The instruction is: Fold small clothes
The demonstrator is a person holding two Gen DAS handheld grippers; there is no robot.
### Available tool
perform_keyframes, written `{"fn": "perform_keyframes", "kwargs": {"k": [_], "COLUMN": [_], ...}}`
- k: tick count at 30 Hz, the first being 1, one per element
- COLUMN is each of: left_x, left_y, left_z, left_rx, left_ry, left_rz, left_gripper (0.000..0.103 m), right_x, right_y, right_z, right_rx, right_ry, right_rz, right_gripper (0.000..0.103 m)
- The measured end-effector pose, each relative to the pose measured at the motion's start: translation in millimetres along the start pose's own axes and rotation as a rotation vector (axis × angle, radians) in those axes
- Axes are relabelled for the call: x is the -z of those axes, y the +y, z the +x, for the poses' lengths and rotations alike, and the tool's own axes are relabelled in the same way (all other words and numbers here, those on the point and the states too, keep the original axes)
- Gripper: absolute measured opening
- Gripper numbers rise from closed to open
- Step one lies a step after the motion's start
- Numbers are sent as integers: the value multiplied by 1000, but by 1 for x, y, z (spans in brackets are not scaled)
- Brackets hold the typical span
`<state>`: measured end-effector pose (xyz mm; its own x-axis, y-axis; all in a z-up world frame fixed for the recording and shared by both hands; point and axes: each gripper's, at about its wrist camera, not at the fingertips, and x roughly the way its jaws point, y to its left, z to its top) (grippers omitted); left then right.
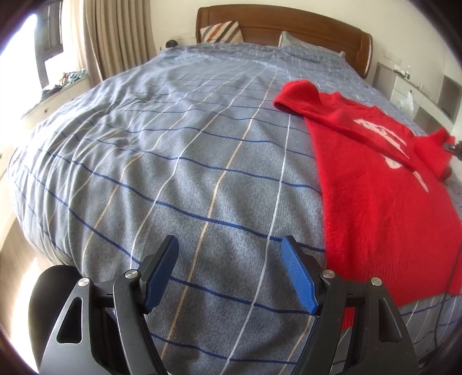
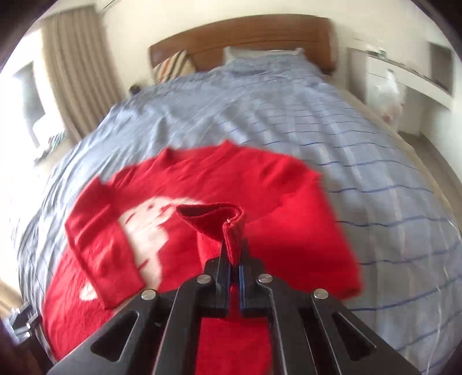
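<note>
A red sweater (image 1: 381, 184) with a white print lies flat on the blue checked bedspread (image 1: 173, 161), at the right of the left wrist view. Its left sleeve lies folded across the chest. My left gripper (image 1: 231, 271) is open and empty, above the bedspread to the left of the sweater's hem. My right gripper (image 2: 234, 253) is shut on the cuff of the sweater's right sleeve (image 2: 231, 228) and holds it lifted over the sweater's body (image 2: 260, 187). The right wrist view is blurred by motion. The right gripper's tip shows at the far right of the left wrist view (image 1: 452, 147).
A wooden headboard (image 1: 288, 26) with a striped pillow (image 1: 222, 31) stands at the far end of the bed. Curtains (image 1: 115, 34) and a window sill are to the left. White shelves (image 1: 424, 86) stand to the right. A dark round object (image 1: 52, 288) sits by the bed's near left corner.
</note>
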<state>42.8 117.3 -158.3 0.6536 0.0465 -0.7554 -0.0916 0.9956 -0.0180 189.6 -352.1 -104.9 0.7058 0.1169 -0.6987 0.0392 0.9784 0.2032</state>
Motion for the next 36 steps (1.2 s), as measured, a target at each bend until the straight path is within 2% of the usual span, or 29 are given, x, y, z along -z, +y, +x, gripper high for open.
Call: {"fn": "perform_keyframes", "kwargs": {"k": [2, 5, 7, 9, 12, 15, 16, 17, 18, 19, 20, 21, 23, 25, 26, 31, 36], "left_x": [0, 0, 1, 2, 3, 4, 4, 4, 4, 4, 4, 5, 4, 4, 4, 4, 4], "left_y": [2, 3, 0, -4, -6, -6, -6, -6, -7, -8, -9, -10, -11, -10, -10, -11, -9], "left_z": [1, 4, 6, 6, 5, 5, 5, 5, 6, 6, 7, 7, 8, 8, 9, 11, 11], "left_rx": [0, 2, -5, -17, -26, -28, -29, -32, -36, -42, -47, -53, -57, -55, -56, -67, -73], "left_ry": [5, 16, 18, 16, 12, 14, 15, 14, 14, 14, 13, 12, 9, 8, 9, 7, 9], "left_rz": [-19, -29, -18, 1, 17, 18, 18, 21, 25, 31, 37, 43, 49, 47, 45, 52, 54], "left_gripper": [76, 76, 76, 76, 76, 76, 76, 76, 76, 76, 76, 76, 76, 76, 77, 79, 84], "right_x": [-1, 19, 39, 61, 89, 108, 111, 113, 115, 115, 113, 111, 105, 103, 106, 116, 118], "right_y": [-63, -144, -185, -217, -245, -258, -260, -262, -265, -267, -269, -271, -270, -270, -274, -279, -272], "right_z": [-36, -82, -100, -107, -102, -99, -99, -100, -102, -101, -99, -98, -106, -112, -112, -95, -98], "right_rx": [48, 124, 164, 169, 111, 26, -13, -40, -55, -66, -66, -42, 57, 210, 244, 274, 340], "right_ry": [-62, -116, -125, -123, -111, -143, -173, -200, -223, -230, -212, -197, -189, -146, -121, -46, -49], "right_rz": [173, 362, 463, 571, 690, 782, 806, 825, 844, 859, 868, 871, 817, 744, 739, 692, 657], "right_gripper": [3, 3, 3, 4, 5, 17, 28, 33, 33, 30, 8, 4, 3, 3, 3, 4, 8]}}
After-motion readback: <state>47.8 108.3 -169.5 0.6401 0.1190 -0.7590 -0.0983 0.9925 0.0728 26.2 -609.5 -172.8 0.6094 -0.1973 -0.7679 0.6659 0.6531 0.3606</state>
